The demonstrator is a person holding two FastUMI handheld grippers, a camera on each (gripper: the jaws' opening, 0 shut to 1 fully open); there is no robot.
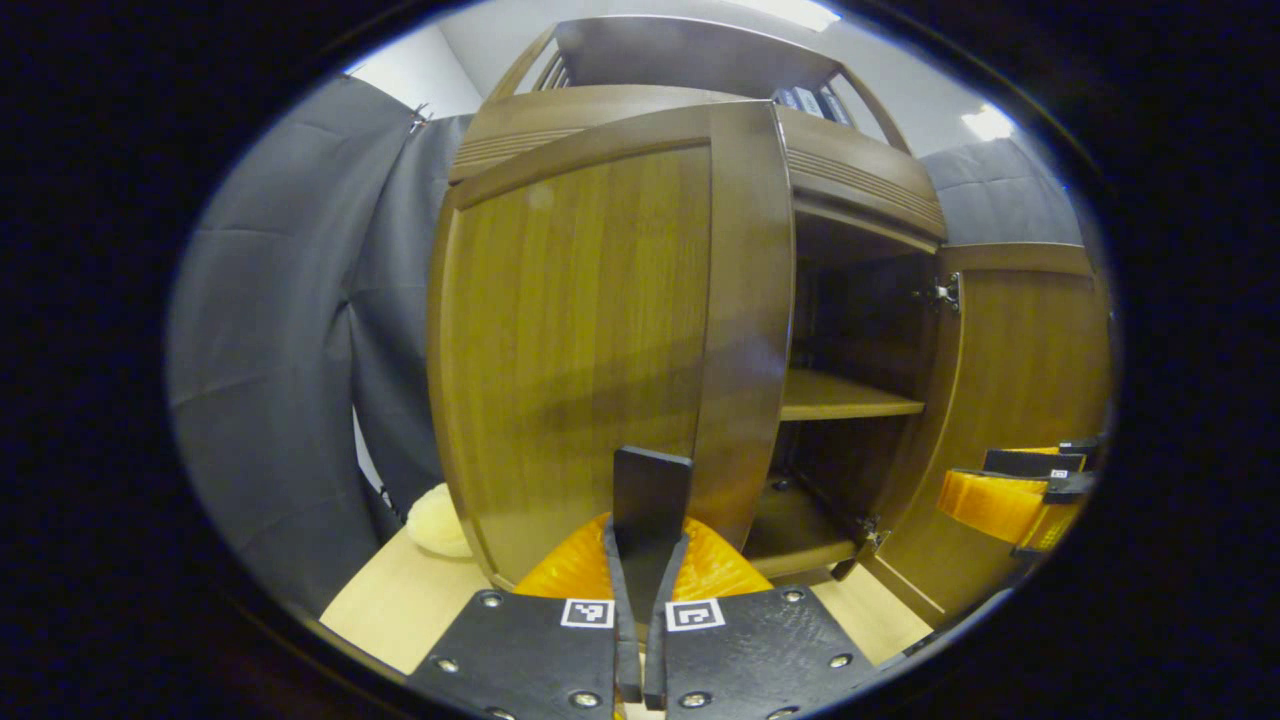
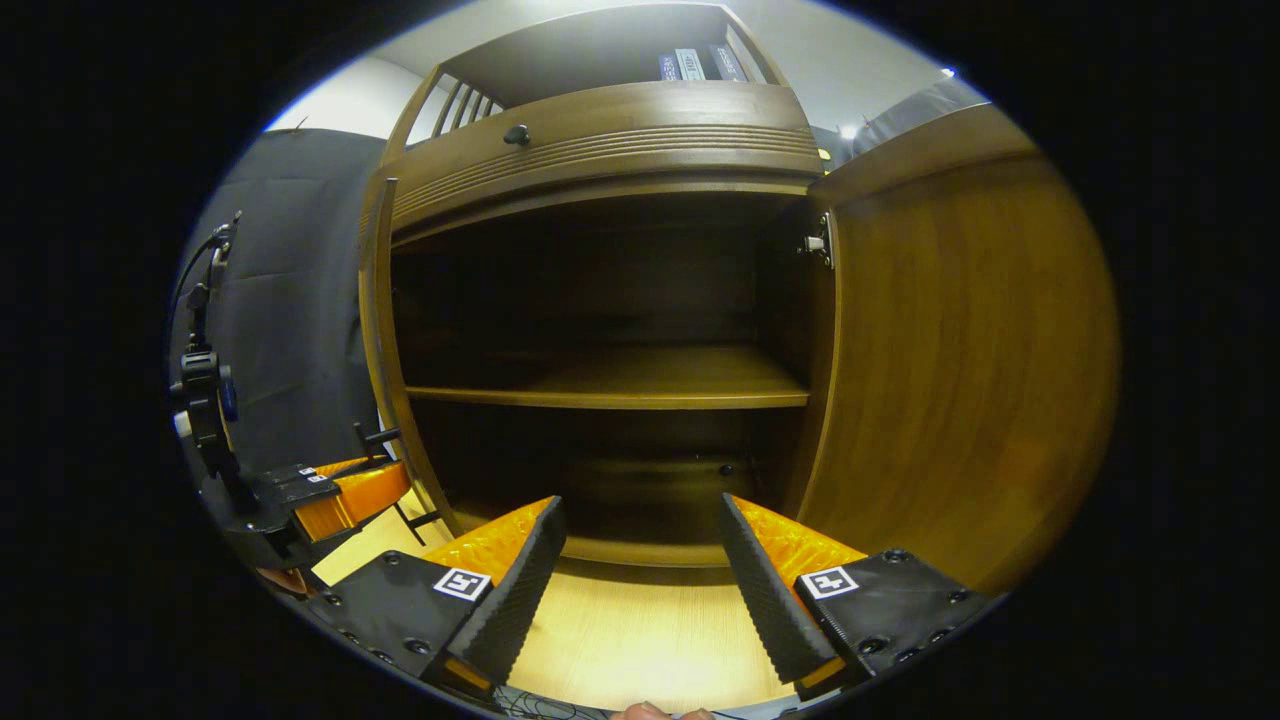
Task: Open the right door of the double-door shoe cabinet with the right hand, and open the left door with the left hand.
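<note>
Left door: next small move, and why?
Probably swing the left door further outward with the left tool: it stands only partly open, while the right door is wide open and the right tool hangs free, open.

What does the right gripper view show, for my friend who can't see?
The brown wooden shoe cabinet stands open, its dark inside showing one bare wooden shelf. The right door is swung wide, and the open right gripper faces it.
</note>
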